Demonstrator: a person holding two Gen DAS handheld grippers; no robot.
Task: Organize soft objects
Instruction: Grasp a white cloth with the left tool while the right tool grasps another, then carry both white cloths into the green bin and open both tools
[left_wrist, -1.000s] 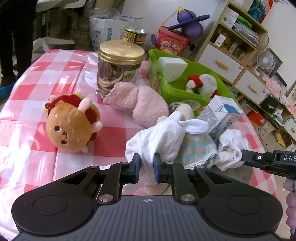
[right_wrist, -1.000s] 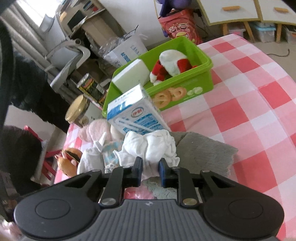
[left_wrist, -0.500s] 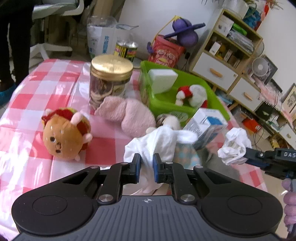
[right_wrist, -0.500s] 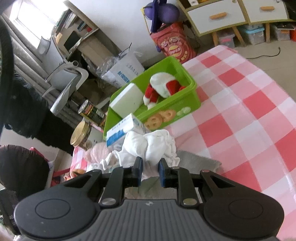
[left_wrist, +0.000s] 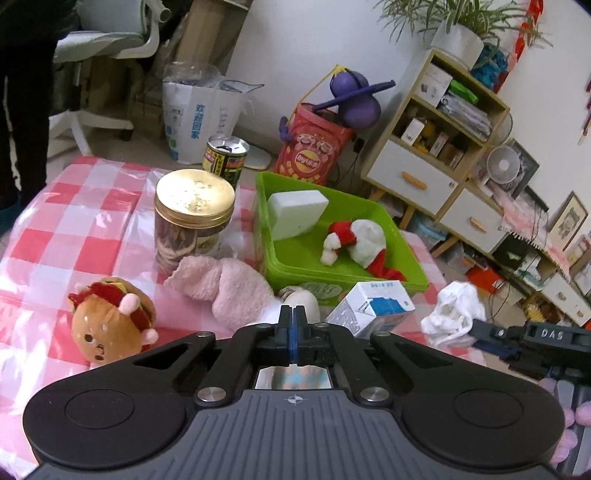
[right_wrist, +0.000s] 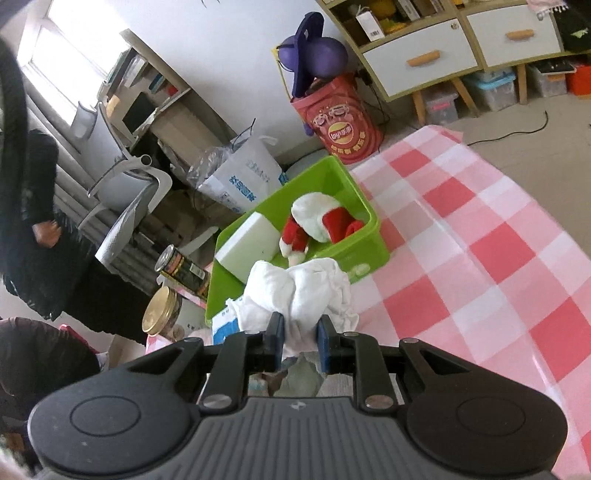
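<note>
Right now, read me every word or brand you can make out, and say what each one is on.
"Lay's": red snack bucket on the floor.
"DAS": body of the right tongs, cut off there.
Chinese print on the white bag: too blurred.
Milk carton and can labels: too small to read.

A gold-lidded glass jar (left_wrist: 194, 218) stands on the pink checked tablecloth (left_wrist: 74, 236), with a yellow-and-black tin can (left_wrist: 226, 157) just behind it and a blue-and-white milk carton (left_wrist: 373, 308) lying on its side farther along the table. Past the table's edge a red Lay's drum (right_wrist: 341, 127) sits on the floor with a purple ball toy (right_wrist: 314, 55) on top. A wooden shelf unit (left_wrist: 436, 147) with white drawers is beside it, and a printed white bag (left_wrist: 201, 118) leans against the wall.
</note>
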